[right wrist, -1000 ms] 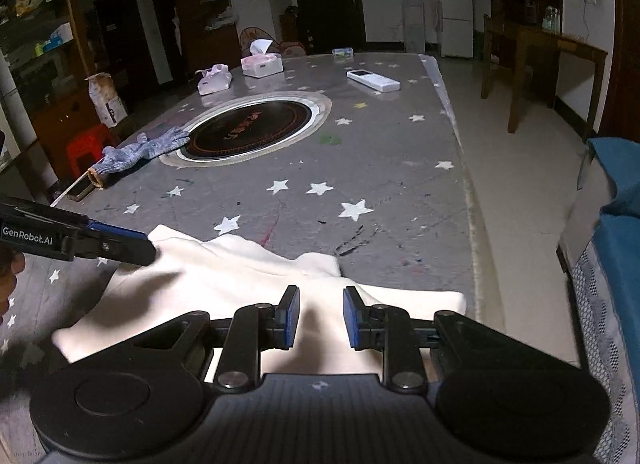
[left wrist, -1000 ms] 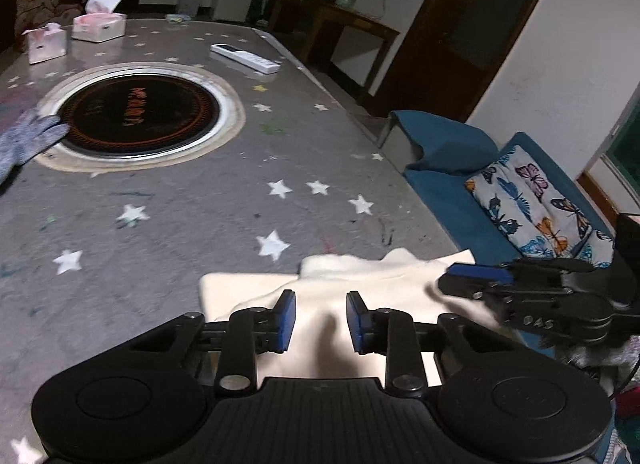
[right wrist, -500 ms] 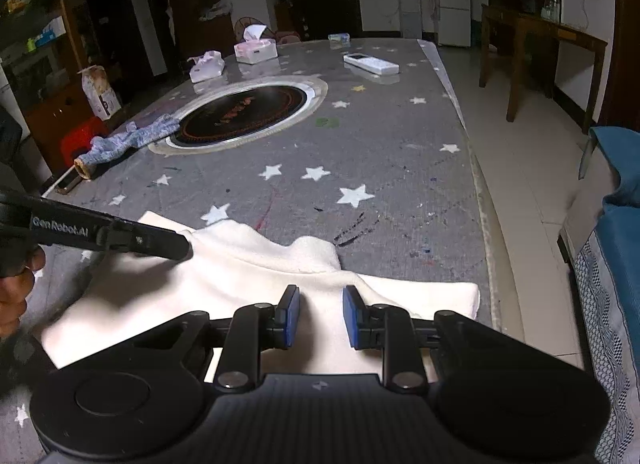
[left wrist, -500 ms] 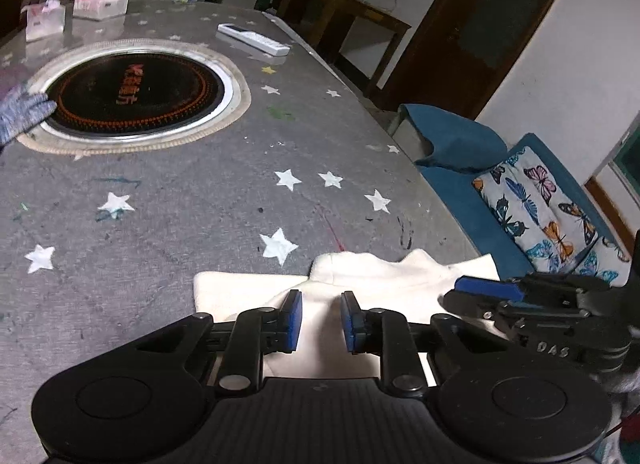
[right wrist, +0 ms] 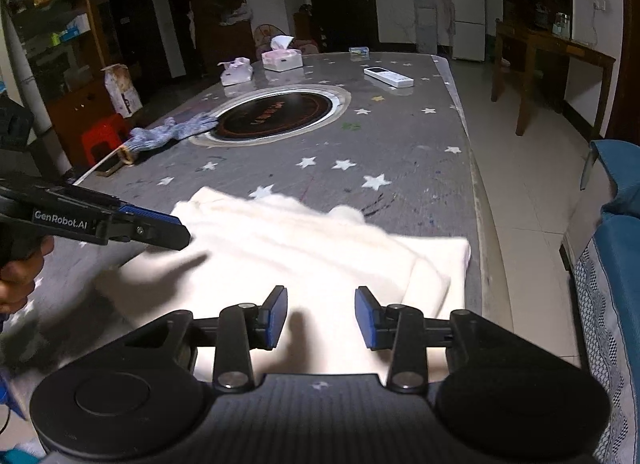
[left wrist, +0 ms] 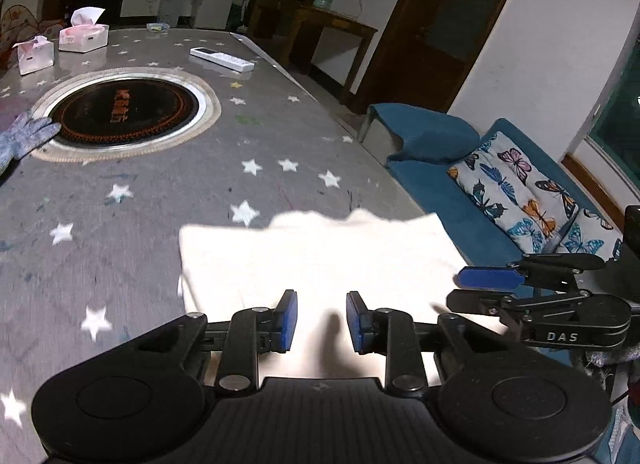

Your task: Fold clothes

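A cream-white garment lies folded on the near end of the grey star-patterned table; its doubled layers show at the right edge. My left gripper hovers over the garment's near part. Its jaws are opening, and nothing is pinched between the blue pads. My right gripper is over the same cloth, jaws also opening, with the fabric lying flat below the gap. Each gripper shows in the other's view: the right one beside the cloth, the left one over its left side, held by a hand.
A round black hotplate is set in the table's middle, with a grey-blue glove at its left. Beyond it lie a white remote and two tissue boxes. A blue sofa with a butterfly cushion stands right of the table.
Both grippers' jaws have widened. The cloth that rose between the pads now lies flat on the table, and both grippers have shifted slightly over it.
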`<action>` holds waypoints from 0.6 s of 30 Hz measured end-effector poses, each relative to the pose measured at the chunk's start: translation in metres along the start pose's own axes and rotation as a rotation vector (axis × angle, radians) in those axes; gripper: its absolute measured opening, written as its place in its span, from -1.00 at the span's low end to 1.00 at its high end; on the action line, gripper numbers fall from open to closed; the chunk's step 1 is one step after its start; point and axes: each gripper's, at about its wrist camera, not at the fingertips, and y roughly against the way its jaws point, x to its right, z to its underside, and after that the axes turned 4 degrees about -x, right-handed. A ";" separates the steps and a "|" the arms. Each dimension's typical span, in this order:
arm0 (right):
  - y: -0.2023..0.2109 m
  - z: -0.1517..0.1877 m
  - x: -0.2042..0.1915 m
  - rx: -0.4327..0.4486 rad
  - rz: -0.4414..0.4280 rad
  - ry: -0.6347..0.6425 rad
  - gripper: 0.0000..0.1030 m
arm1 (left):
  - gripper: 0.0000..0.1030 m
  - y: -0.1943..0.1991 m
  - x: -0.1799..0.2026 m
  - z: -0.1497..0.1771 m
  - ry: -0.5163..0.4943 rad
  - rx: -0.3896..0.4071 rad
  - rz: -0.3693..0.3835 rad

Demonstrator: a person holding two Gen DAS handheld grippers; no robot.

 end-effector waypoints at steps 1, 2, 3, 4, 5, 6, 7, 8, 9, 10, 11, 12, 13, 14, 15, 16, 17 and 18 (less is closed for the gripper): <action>0.003 0.005 -0.001 0.001 -0.001 0.002 -0.30 | -0.43 0.000 0.001 0.005 -0.004 -0.005 -0.003; 0.005 0.010 -0.002 0.001 0.001 0.007 -0.30 | -0.43 0.000 0.002 0.009 -0.009 -0.010 -0.005; 0.006 0.015 -0.004 -0.002 0.005 0.013 -0.30 | -0.43 0.000 0.002 0.013 -0.015 -0.016 -0.008; 0.006 0.019 -0.005 -0.005 0.008 0.017 -0.30 | -0.43 -0.001 0.003 0.017 -0.017 -0.021 -0.014; 0.005 0.023 -0.005 -0.008 0.014 0.018 -0.30 | -0.44 -0.003 0.002 0.020 -0.017 -0.024 -0.020; 0.003 0.026 -0.005 -0.010 0.020 0.018 -0.30 | -0.44 -0.003 0.003 0.022 -0.018 -0.022 -0.023; 0.002 0.029 -0.005 -0.007 0.025 0.020 -0.30 | -0.44 -0.002 0.003 0.023 -0.019 -0.018 -0.025; 0.002 0.030 -0.005 -0.003 0.029 0.024 -0.31 | -0.44 -0.001 0.004 0.025 -0.020 -0.014 -0.026; 0.004 0.029 -0.007 0.002 0.034 0.031 -0.31 | -0.43 0.000 0.005 0.026 -0.022 -0.010 -0.028; 0.006 0.028 -0.009 0.006 0.040 0.039 -0.31 | -0.43 0.002 0.006 0.027 -0.022 -0.005 -0.023; 0.009 0.028 -0.011 0.011 0.045 0.047 -0.31 | -0.43 0.005 0.006 0.027 -0.023 0.001 -0.013; 0.011 0.027 -0.013 0.016 0.047 0.057 -0.31 | -0.43 0.008 0.007 0.029 -0.023 0.005 -0.008; 0.012 0.028 -0.014 0.019 0.045 0.064 -0.31 | -0.43 0.007 0.006 0.031 -0.023 0.003 -0.010; 0.012 0.030 -0.014 0.017 0.041 0.065 -0.30 | -0.43 0.006 0.005 0.032 -0.023 -0.003 -0.017; 0.010 0.032 -0.014 0.011 0.043 0.064 -0.30 | -0.44 0.006 0.005 0.034 -0.023 -0.003 -0.021; 0.008 0.034 -0.014 0.005 0.048 0.064 -0.30 | -0.44 0.006 0.005 0.035 -0.022 0.001 -0.022; 0.007 0.035 -0.014 0.007 0.056 0.064 -0.30 | -0.43 0.007 0.005 0.035 -0.021 0.005 -0.024; 0.007 0.035 -0.015 0.011 0.061 0.063 -0.30 | -0.42 0.009 0.007 0.036 -0.025 0.009 -0.026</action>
